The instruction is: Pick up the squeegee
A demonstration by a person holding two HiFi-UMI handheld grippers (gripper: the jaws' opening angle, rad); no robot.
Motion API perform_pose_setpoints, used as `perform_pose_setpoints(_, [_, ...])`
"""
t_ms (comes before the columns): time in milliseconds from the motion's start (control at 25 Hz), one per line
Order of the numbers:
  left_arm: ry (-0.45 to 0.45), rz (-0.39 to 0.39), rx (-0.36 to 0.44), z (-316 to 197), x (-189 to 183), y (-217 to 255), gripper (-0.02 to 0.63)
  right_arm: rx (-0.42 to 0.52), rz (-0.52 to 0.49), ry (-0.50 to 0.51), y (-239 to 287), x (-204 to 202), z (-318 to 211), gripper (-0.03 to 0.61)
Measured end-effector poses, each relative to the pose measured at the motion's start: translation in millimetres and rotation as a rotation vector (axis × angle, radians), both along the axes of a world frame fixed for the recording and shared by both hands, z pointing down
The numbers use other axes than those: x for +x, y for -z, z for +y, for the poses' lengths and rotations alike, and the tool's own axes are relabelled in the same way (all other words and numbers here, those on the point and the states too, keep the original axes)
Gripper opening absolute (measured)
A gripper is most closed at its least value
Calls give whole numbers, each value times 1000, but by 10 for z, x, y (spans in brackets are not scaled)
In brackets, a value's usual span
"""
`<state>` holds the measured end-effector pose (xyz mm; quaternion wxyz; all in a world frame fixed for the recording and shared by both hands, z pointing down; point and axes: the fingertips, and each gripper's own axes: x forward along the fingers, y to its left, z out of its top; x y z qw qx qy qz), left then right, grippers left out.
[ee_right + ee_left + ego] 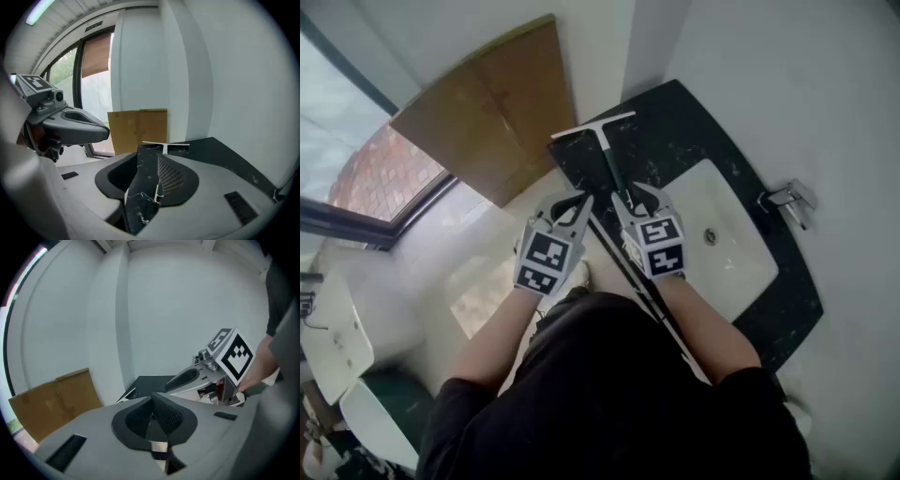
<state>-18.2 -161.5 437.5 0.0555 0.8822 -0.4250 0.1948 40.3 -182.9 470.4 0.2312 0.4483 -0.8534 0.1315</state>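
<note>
The squeegee lies on the black marble counter (675, 150), its white blade (592, 125) far from me and its dark green handle (610, 169) running back toward me. My right gripper (641, 199) is open over the handle's near part. In the right gripper view the thin handle (158, 190) stands in the gap, close to the right pad (171, 176), and the blade (165, 144) shows ahead. My left gripper (579, 201) hovers just left of the handle with its jaws shut on nothing; its pads (164, 413) meet at the tips.
A white sink basin (727, 239) with a chrome tap (787, 200) is set in the counter on the right. A cardboard sheet (492, 108) leans against the wall at the left, beside a window (366, 169). A long thin pole (633, 272) runs under my right arm.
</note>
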Motion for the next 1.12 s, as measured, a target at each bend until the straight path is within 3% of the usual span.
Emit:
perform_pose_setpoints(480, [-52, -16, -47, -813, -315, -273, 6, -117, 106, -67, -808, -205, -1113, 152])
perform_pose_setpoints(1120, [-68, -39, -95, -1126, -374, -522, 6, -253, 98, -58, -1370, -299, -1393, 150])
